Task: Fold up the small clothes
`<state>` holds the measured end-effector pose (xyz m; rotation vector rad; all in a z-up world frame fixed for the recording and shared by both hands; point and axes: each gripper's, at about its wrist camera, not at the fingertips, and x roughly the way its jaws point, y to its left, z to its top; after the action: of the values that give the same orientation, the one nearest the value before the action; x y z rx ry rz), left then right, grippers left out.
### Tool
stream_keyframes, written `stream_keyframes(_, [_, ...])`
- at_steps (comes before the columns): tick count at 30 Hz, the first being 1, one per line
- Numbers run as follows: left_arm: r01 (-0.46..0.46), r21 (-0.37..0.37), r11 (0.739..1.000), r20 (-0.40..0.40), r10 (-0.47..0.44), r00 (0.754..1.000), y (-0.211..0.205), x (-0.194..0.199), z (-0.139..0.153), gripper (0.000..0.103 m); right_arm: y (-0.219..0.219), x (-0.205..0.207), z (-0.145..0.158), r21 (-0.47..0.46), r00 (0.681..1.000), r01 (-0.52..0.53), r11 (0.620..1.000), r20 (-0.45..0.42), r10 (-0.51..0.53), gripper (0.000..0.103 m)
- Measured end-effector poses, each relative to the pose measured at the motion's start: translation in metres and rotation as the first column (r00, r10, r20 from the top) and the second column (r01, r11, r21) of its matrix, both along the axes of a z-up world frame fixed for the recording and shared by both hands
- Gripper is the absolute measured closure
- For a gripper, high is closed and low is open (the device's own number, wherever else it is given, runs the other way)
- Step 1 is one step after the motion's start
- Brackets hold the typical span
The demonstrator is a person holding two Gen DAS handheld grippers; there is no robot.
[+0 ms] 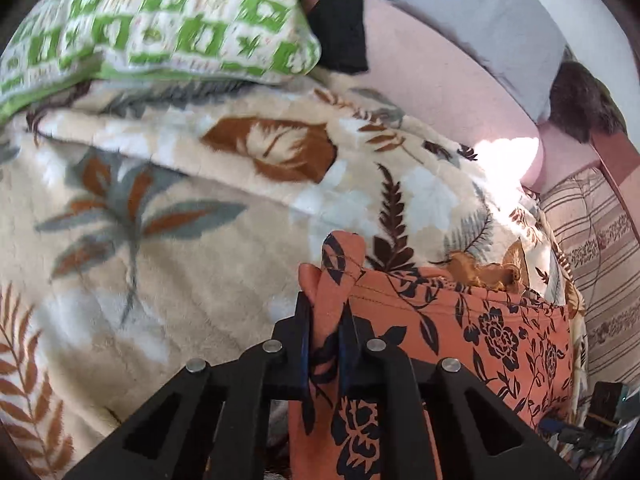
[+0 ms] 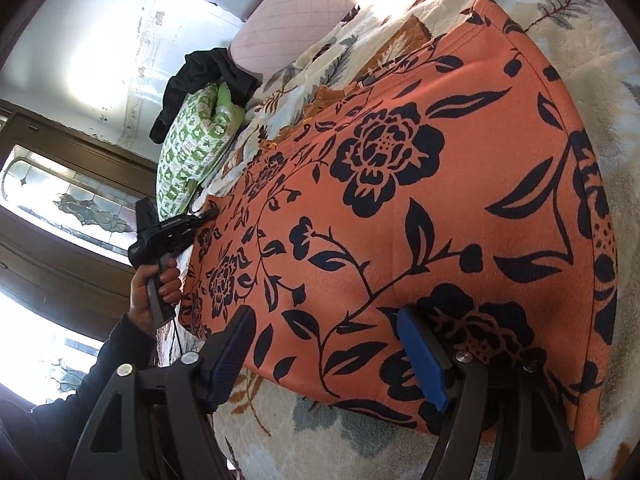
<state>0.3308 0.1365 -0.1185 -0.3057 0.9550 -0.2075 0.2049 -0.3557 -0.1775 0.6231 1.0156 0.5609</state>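
Observation:
An orange garment with a black flower print (image 2: 400, 200) lies spread flat on a cream leaf-patterned blanket (image 2: 320, 440). My left gripper (image 1: 324, 312) is shut on one corner of the orange garment (image 1: 460, 332); a bunched tip of cloth sticks up between its pads. From the right wrist view the left gripper (image 2: 204, 214) sits at the garment's far left corner, held by a hand (image 2: 156, 280) in a dark sleeve. My right gripper (image 2: 326, 320) stands open over the garment's near edge, its blue pads wide apart and the cloth flat beneath them.
A green-and-white patterned pillow (image 1: 160, 12) and a black cloth (image 1: 344, 32) lie beyond the blanket (image 1: 180, 240). A grey pillow (image 1: 500, 20) rests on a pink sheet at the back. Striped fabric (image 1: 600, 260) borders the right. A dark door with patterned glass (image 2: 60, 196) stands beside the bed.

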Motion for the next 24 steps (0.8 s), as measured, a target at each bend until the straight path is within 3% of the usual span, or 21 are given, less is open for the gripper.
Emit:
stream_keyframes(1, [-0.007, 0.011, 1.0, -0.022, 0.008, 1.0, 0.001, 0.006, -0.006, 0.091, 0.001, 0.0, 0.0, -0.003, 1.0, 0.0, 1.0, 0.002, 0.0, 0.027])
stream_keyframes(3, [-0.019, 0.036, 0.999, -0.098, 0.022, 0.995, 0.002, 0.012, -0.025, 0.081, 0.001, -0.001, 0.0, -0.004, 1.0, 0.002, 1.0, 0.003, -0.002, 0.027])
stream_keyframes(5, [-0.054, 0.055, 0.997, -0.072, 0.058, 0.996, 0.004, 0.009, -0.016, 0.076, 0.0, -0.001, 0.0, 0.011, 1.0, 0.008, 1.0, -0.004, -0.008, 0.027])
stream_keyframes(8, [-0.058, 0.123, 0.991, 0.032, 0.054, 0.998, -0.003, -0.016, 0.022, 0.072, -0.005, -0.001, 0.0, 0.045, 1.0, 0.027, 0.999, -0.018, -0.026, 0.027])
stream_keyframes(10, [-0.025, 0.139, 0.99, 0.089, 0.012, 0.996, -0.011, -0.042, 0.047, 0.059, -0.008, -0.003, 0.005, 0.082, 0.999, 0.04, 0.996, -0.028, -0.037, 0.027])
stream_keyframes(12, [-0.016, 0.145, 0.989, 0.156, -0.007, 0.988, -0.02, -0.073, 0.064, 0.04, -0.012, -0.003, 0.017, 0.132, 0.999, 0.035, 0.991, -0.004, -0.035, 0.027])
stream_keyframes(13, [-0.013, 0.151, 0.988, 0.172, -0.014, 0.985, -0.025, -0.088, 0.067, 0.036, -0.016, 0.0, 0.025, 0.146, 0.999, 0.045, 0.988, 0.012, -0.047, 0.027])
stream_keyframes(16, [0.055, 0.169, 0.984, 0.163, -0.083, 0.983, -0.054, -0.118, 0.061, 0.036, -0.03, 0.025, 0.046, 0.182, 0.996, 0.076, 0.98, 0.032, -0.083, 0.027])
stream_keyframes(18, [0.084, 0.177, 0.981, 0.139, -0.109, 0.984, -0.071, -0.13, 0.049, 0.036, -0.045, 0.057, 0.046, 0.183, 0.991, 0.129, 0.975, -0.003, -0.13, 0.027])
stream_keyframes(22, [0.108, 0.172, 0.979, 0.067, -0.121, 0.99, -0.096, -0.137, 0.016, 0.035, -0.089, 0.116, 0.022, 0.171, 0.956, 0.288, 0.942, -0.111, -0.272, 0.027])
stream_keyframes(24, [0.115, 0.218, 0.969, -0.004, -0.117, 0.993, -0.105, -0.133, -0.005, 0.035, -0.108, 0.128, 0.002, 0.182, 0.925, 0.362, 0.914, -0.19, -0.328, 0.03])
